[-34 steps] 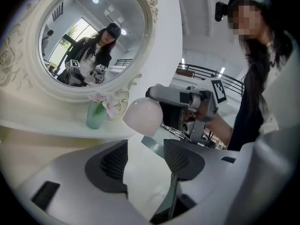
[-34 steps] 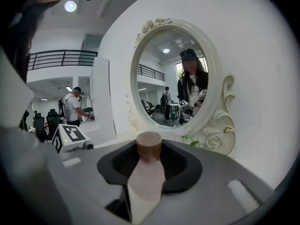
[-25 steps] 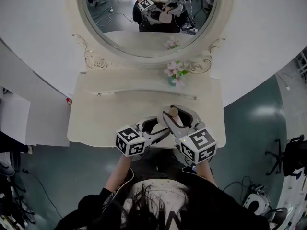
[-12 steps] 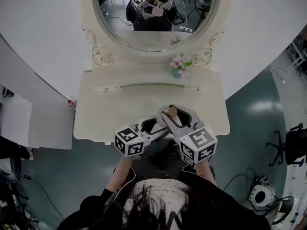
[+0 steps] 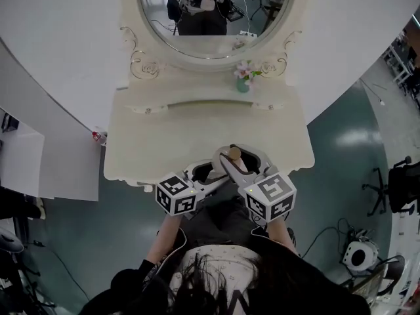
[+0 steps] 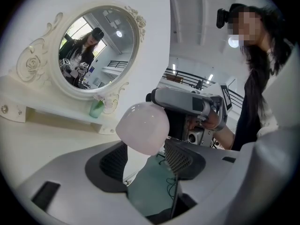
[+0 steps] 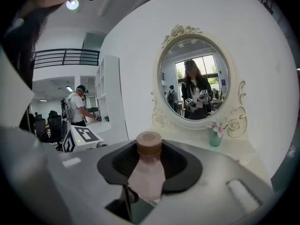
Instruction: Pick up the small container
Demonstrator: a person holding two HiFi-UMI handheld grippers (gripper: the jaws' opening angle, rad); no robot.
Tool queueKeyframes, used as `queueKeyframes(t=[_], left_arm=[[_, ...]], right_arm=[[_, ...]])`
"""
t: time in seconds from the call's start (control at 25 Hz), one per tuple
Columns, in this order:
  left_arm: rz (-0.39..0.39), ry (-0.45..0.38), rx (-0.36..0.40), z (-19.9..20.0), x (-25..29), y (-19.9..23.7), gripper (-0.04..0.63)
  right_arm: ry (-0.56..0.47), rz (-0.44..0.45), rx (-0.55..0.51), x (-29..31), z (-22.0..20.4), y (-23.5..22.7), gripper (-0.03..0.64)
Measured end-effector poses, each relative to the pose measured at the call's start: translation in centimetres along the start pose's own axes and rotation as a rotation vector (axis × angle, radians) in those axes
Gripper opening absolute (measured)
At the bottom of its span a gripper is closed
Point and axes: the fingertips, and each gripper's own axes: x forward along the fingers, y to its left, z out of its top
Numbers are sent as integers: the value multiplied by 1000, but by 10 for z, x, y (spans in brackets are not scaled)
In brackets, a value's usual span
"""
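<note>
The small container [image 5: 235, 155] is a pale pink bottle with a brown cap [image 7: 149, 143]. My right gripper [image 5: 237, 163] is shut on its body, holding it above the front edge of the cream dressing table [image 5: 164, 143]. In the right gripper view the bottle [image 7: 146, 172] stands cap-forward between the two dark pads. My left gripper [image 5: 209, 173] sits close on the left, jaws apart and pointed at the bottle. In the left gripper view the bottle's rounded pink base [image 6: 143, 128] hangs just past the open pads, not touching them, and the right gripper's body [image 6: 185, 102] is behind it.
An oval mirror [image 5: 210, 12] in an ornate frame rises at the back of the table. A small green vase of pink flowers [image 5: 244, 81] stands on the shelf below it. A small red thing [image 5: 98, 136] lies by the table's left edge. A person [image 7: 77, 109] stands far off.
The head view has shifted, so the table and mirror sit further right and higher in the frame. Both grippers and the bottle keep the same pose.
</note>
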Motion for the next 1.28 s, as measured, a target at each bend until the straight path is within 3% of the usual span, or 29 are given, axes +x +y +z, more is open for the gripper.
queueKeyframes(t=[0.48,1.28], left_arm=[[38,-5,-1,-14,6,-34,236],[136,-23,-20,-90,61,-165,238]], right_arm=[[-2,42,-24,-36,-7,11,144],[-23,134,-22,-187,-65,14,144]])
